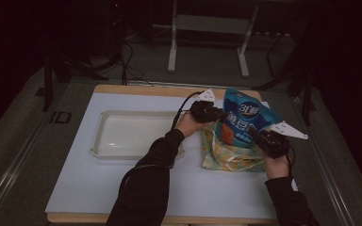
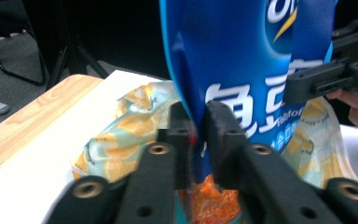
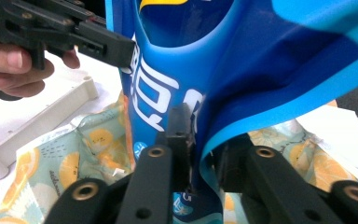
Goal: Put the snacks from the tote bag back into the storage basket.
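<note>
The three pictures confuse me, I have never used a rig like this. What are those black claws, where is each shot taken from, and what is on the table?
The black claws are hand-held grippers: a person holds one in each hand. The wide picture comes from a fixed camera above the table; there you see the left gripper and the right gripper. The other two pictures come from cameras that ride on each gripper and look along its jaws.

On the white table lie a shallow white tray and a packet with an orange-slice print. Both grippers are shut on a blue snack bag, one on each side, holding it upright over the printed packet. In the gripper views the jaws pinch the blue film.
</note>
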`<action>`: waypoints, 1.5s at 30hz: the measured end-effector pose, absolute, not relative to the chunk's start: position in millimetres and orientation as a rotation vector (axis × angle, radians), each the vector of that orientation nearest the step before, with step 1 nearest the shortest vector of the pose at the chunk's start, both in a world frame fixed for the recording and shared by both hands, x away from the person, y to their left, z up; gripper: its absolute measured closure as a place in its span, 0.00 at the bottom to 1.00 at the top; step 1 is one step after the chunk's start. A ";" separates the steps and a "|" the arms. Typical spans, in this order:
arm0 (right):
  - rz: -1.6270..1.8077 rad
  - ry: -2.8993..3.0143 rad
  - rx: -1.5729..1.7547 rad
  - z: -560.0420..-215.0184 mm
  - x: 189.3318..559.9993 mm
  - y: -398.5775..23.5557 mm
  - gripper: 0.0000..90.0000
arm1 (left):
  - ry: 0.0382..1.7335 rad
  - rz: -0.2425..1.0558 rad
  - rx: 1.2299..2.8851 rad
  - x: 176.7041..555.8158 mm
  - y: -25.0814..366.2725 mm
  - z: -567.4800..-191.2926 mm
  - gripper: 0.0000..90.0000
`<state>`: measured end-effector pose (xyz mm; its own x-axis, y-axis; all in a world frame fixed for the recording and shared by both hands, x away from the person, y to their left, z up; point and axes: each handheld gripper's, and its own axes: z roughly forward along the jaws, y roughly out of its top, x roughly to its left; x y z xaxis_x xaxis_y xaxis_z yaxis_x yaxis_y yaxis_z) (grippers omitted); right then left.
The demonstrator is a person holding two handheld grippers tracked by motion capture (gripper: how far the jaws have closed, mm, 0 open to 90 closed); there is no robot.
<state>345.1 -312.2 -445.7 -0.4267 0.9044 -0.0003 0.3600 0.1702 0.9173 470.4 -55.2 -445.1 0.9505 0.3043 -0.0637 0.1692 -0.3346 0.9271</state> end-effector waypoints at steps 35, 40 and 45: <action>1.260 1.820 1.023 -355.0 350.7 -309.6 0.99 | 0.334 0.357 1.883 441.6 -48.2 -342.4 1.00; 1.283 1.808 0.986 -331.9 348.8 -308.1 0.99 | 0.333 0.383 1.864 435.0 -42.4 -321.2 1.00; 1.288 1.805 0.956 -318.5 347.6 -302.9 0.99 | 0.328 0.419 1.862 430.2 -35.5 -305.7 1.00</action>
